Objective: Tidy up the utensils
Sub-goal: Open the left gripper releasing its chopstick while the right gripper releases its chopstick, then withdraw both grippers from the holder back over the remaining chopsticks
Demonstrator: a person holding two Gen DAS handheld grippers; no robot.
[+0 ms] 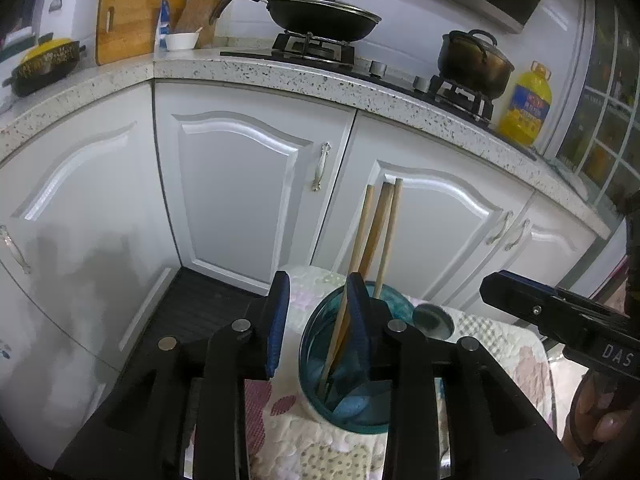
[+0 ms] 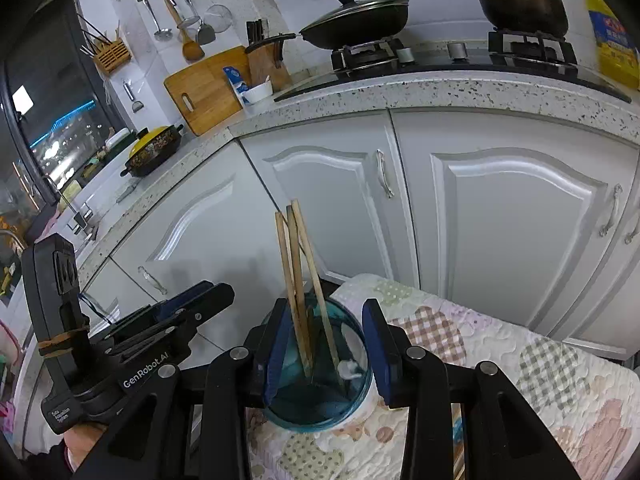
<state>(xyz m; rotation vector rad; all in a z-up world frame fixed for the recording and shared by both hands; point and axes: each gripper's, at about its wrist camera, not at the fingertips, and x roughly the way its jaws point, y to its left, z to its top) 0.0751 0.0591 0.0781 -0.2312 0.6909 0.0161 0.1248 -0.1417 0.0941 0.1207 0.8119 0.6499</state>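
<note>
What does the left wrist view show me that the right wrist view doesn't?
Only the left wrist view shows the small round lid lying on the quilted cloth beyond the jar.

Only the right wrist view shows the wall-hung utensils, the window and a white bit inside the jar.

Both show the blue glass jar with three wooden chopsticks standing in it, the wok, the pot, and both grippers open.

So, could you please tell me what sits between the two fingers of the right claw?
In the right wrist view, the right claw straddles the blue glass jar, with three wooden chopsticks standing in it; neither finger clearly presses anything.
</note>
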